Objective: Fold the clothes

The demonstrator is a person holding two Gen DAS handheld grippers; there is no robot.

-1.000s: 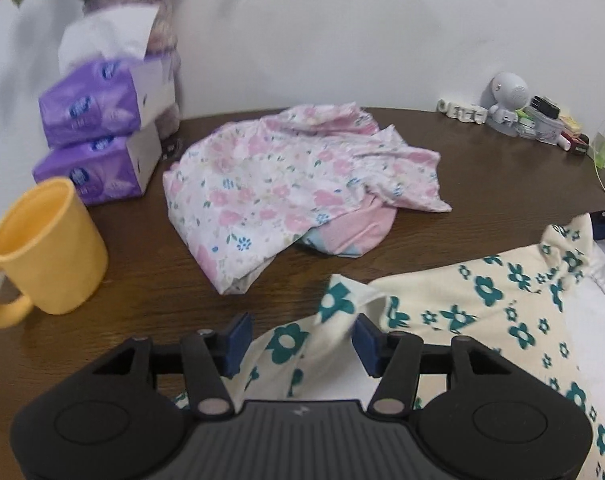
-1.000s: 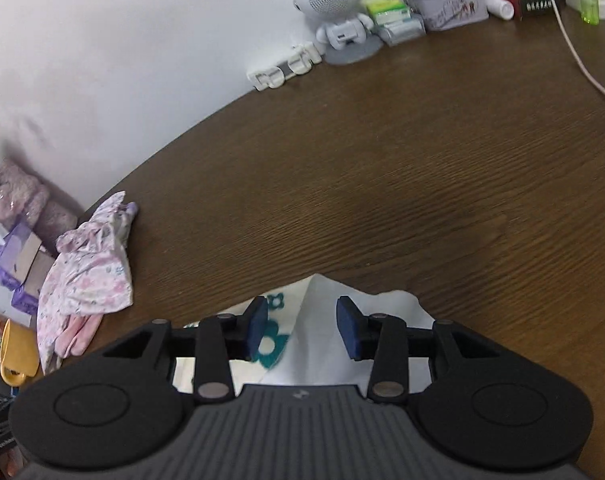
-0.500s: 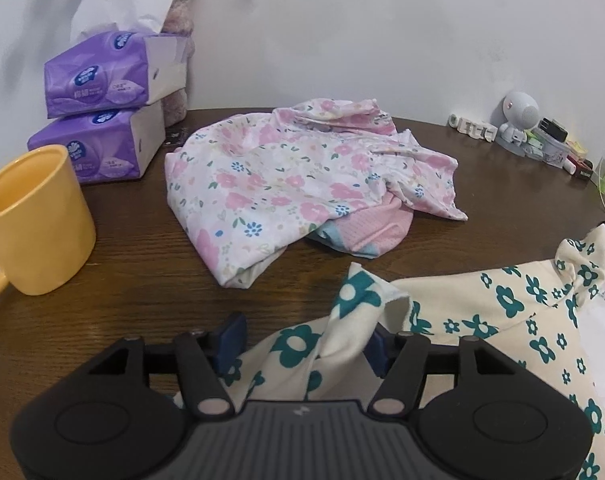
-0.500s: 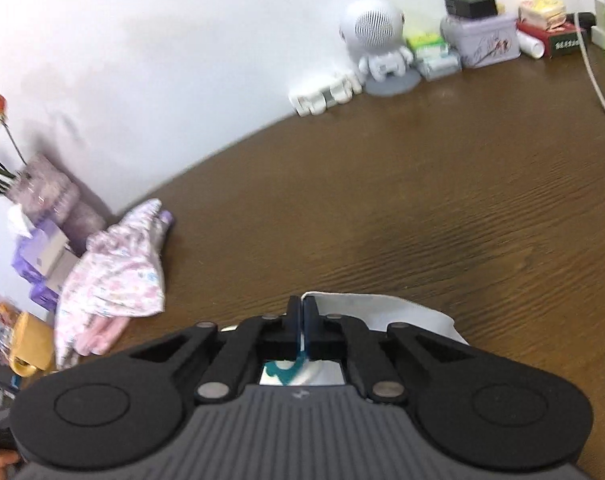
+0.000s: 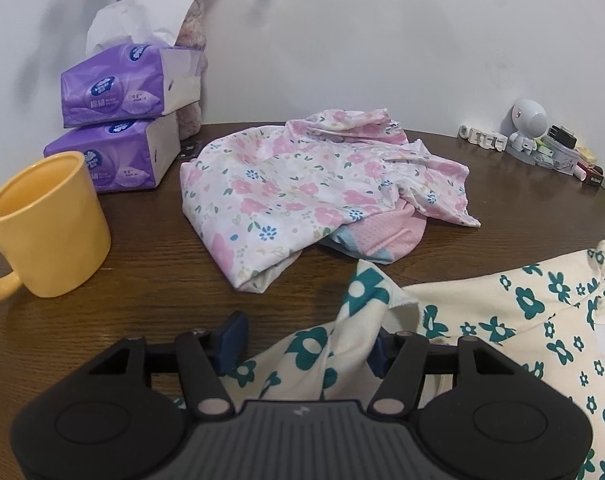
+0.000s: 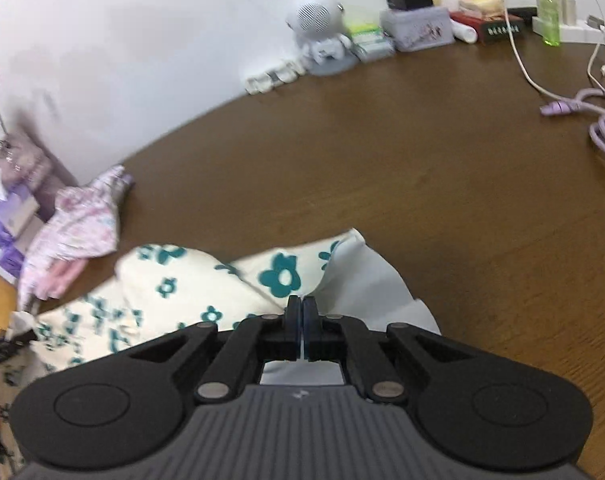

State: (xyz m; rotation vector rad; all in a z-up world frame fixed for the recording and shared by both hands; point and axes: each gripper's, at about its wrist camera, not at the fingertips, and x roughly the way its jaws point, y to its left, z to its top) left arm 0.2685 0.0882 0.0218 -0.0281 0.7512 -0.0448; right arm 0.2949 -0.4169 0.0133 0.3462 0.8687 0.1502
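The cream garment (image 5: 522,320) with teal flowers is lying on the table (image 5: 162,292), toward 4 o'clock in the left view, well apart from the pink clothes (image 5: 302,196) heaped at 12 o'clock. The left gripper (image 5: 306,340) is standing spread, with a bunched fold of the cream cloth rising between its pads but not squeezed. The right gripper (image 6: 301,320) is pressed together, pinching the garment's edge at 6 o'clock of its own view; white lining (image 6: 374,284) is showing at 1 o'clock of the tips.

To do this step well, the left side probably needs to be closing on a single hem, not the whole bunch, so the fold comes out flat. Both hands should likely be lifting evenly and keeping the cloth taut between them. The mug (image 5: 46,224) at 9 o'clock is near enough that a wide swing could be catching it.
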